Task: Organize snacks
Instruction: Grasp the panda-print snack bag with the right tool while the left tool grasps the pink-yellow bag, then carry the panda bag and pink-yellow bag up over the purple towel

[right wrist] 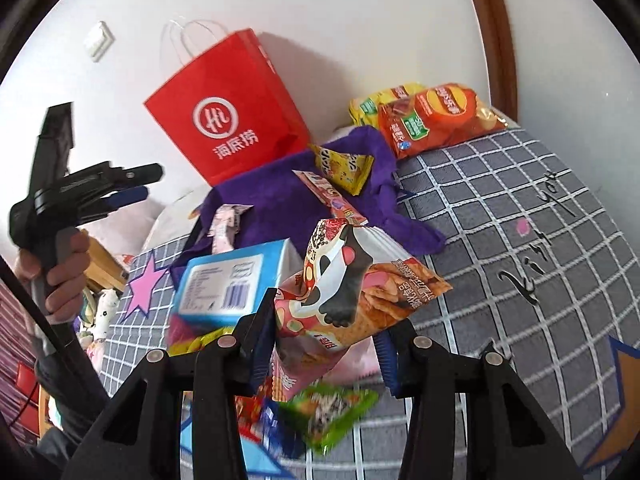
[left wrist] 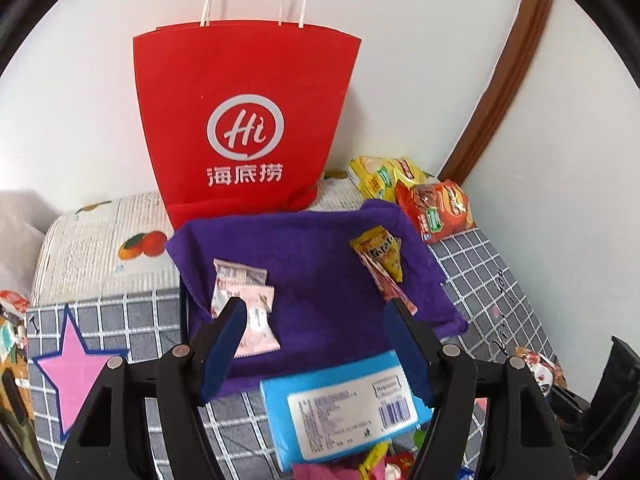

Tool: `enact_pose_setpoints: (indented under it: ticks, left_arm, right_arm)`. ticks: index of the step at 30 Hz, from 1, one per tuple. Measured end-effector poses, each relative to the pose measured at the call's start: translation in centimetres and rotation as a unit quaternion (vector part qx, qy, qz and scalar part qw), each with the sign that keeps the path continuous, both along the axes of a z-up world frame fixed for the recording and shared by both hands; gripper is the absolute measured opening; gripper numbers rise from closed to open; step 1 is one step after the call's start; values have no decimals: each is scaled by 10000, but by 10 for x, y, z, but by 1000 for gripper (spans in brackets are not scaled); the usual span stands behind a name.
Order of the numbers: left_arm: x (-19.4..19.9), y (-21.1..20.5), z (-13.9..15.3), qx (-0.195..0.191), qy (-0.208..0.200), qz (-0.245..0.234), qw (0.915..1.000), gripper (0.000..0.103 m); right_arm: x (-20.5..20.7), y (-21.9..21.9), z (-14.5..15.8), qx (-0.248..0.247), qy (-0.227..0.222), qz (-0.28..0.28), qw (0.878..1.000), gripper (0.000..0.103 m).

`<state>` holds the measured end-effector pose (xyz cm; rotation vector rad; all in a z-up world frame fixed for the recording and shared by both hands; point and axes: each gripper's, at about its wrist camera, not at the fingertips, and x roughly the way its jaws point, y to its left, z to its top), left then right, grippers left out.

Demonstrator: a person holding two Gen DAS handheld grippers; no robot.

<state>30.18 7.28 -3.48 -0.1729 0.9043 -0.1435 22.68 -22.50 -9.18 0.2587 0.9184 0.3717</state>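
With my right gripper [right wrist: 326,344] clenched on just the snack bag [right wrist: 352,284] corner, its slack body may slip free before the purple basket [right wrist: 280,192]

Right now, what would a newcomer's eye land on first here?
The red paper bag standing against the white wall, behind the purple cloth-lined tray that holds a few small packets. Next, the panda-print snack bag gripped in the right gripper, lifted above the grid-patterned bedspread.
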Motion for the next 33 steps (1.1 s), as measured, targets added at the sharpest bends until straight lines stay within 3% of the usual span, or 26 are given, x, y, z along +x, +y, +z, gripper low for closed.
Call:
enact_pose_setpoints:
  ticks: [7, 19, 22, 33]
  left_arm:
    - [-37, 2, -14, -210, 206, 40, 9996, 69]
    - [-100, -5, -75, -387, 826, -40, 9958, 70]
    - [-109, -11, -81, -547, 816, -123, 9951, 70]
    - [-112, -38, -110, -33, 1037, -143, 9945, 70]
  right_arm:
    - [-35, -3, 11, 59, -216, 113, 9997, 44]
    - [-58, -2, -17, 277, 160, 210, 9993, 44]
    - [-63, -5, -20, 287, 219, 180, 9992, 44]
    - [-79, -23, -26, 282, 319, 26, 9991, 44]
